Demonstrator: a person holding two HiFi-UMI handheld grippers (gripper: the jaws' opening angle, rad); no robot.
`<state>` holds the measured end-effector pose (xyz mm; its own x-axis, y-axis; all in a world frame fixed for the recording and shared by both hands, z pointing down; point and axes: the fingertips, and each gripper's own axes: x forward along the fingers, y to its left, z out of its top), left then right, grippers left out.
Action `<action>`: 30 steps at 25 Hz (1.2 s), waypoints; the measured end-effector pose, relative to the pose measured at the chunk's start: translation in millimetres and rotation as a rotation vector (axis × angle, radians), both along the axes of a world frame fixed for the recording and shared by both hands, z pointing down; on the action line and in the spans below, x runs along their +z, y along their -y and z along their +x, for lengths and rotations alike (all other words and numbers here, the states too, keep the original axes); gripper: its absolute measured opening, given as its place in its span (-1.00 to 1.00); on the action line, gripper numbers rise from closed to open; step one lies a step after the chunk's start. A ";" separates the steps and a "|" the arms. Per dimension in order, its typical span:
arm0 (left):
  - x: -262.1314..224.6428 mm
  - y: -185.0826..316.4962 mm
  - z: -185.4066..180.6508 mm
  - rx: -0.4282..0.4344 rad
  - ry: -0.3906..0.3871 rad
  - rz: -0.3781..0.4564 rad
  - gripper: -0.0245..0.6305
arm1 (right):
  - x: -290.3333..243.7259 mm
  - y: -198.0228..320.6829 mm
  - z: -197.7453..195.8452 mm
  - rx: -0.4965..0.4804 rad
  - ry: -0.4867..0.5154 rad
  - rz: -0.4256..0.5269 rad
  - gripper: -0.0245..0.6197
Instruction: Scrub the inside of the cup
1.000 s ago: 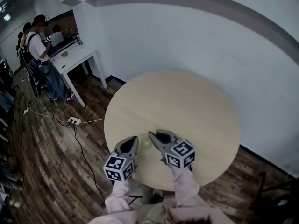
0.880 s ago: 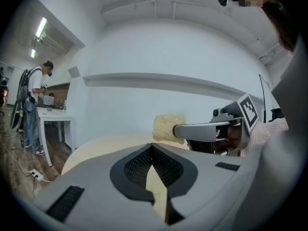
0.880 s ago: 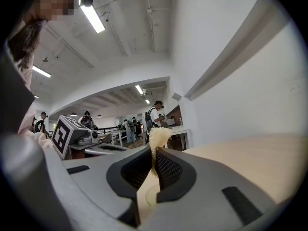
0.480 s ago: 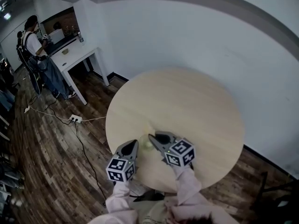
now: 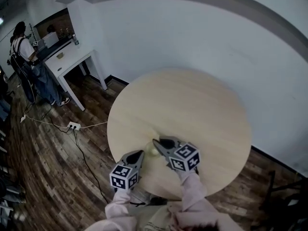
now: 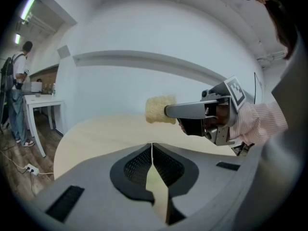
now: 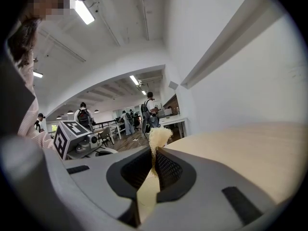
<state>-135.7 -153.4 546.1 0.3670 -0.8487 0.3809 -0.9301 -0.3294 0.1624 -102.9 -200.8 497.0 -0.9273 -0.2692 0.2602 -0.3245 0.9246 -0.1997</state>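
Note:
My right gripper is shut on a pale yellow sponge, which sticks out past its tips over the near left part of the round table. In the right gripper view the sponge stands pinched between the jaws. The left gripper view has the sponge at the end of my right gripper, hanging above the tabletop. My left gripper is shut with nothing in it, just left of the sponge near the table's edge; its jaws meet. No cup shows in any view.
The light wooden tabletop carries nothing else that I can see. A white wall curves behind it. On the wood floor to the left lie a power strip and cables. A white desk with people beside it stands at the far left.
Both grippers have sunk a little toward the table's near edge, the left one more. The right stays shut on the sponge. The head view has shifted slightly.

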 end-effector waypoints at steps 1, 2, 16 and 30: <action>5.6 -1.0 -0.2 0.011 0.006 -0.004 -0.89 | 1.6 0.7 -1.7 0.000 -0.007 0.004 -0.83; 11.9 -2.6 0.7 0.022 0.009 -0.010 -0.89 | 3.2 1.2 -2.5 0.000 -0.015 0.008 -0.83; 66.4 0.1 18.7 0.133 -0.010 -0.073 -0.09 | 20.6 2.0 1.6 -0.124 -0.211 0.130 -0.83; 79.2 25.5 37.9 0.191 -0.020 -0.071 0.22 | 34.5 -16.3 -3.8 -0.371 -0.411 0.207 -0.84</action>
